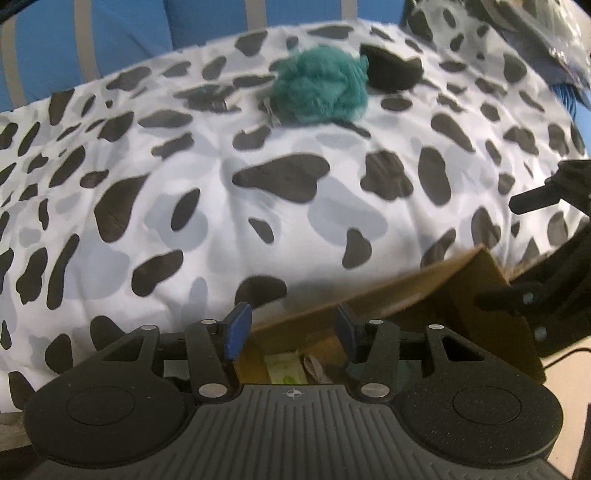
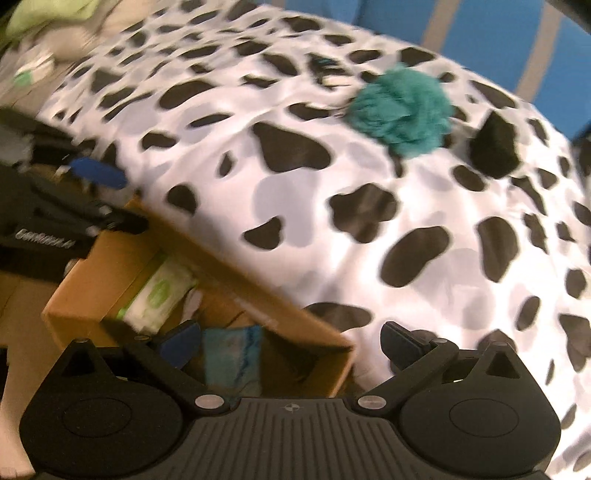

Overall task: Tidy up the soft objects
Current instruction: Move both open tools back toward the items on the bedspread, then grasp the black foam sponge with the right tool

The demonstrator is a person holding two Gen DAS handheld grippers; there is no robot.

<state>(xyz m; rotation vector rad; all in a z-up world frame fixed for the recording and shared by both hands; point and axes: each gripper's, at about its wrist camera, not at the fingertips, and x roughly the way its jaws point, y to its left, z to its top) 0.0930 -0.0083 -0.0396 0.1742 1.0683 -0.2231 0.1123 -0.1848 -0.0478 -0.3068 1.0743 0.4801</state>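
Observation:
A fluffy teal pom-pom [image 1: 321, 86] [image 2: 402, 110] lies on the far part of the cow-print bed cover [image 1: 166, 206], and a black soft item [image 1: 391, 72] [image 2: 495, 146] rests right beside it. An open cardboard box [image 1: 406, 284] [image 2: 258, 291] stands against the bed's near edge. It holds a white and green wipes pack [image 2: 159, 295] and a blue-teal soft thing [image 2: 232, 358]. My left gripper [image 1: 291, 328] hangs open over the box's bed-side corner, nothing between its blue pads. My right gripper [image 2: 291, 339] is wide open above the box, empty. Each gripper shows in the other's view, left gripper [image 2: 114, 197], right gripper [image 1: 496, 251].
Small metal clips [image 1: 271, 112] and a dark flat item [image 1: 207, 98] lie on the cover left of the pom-pom. A blue and grey striped surface [image 1: 110, 40] rises behind the bed. Clutter, pale green fabric [image 2: 48, 14] among it, sits at the far left.

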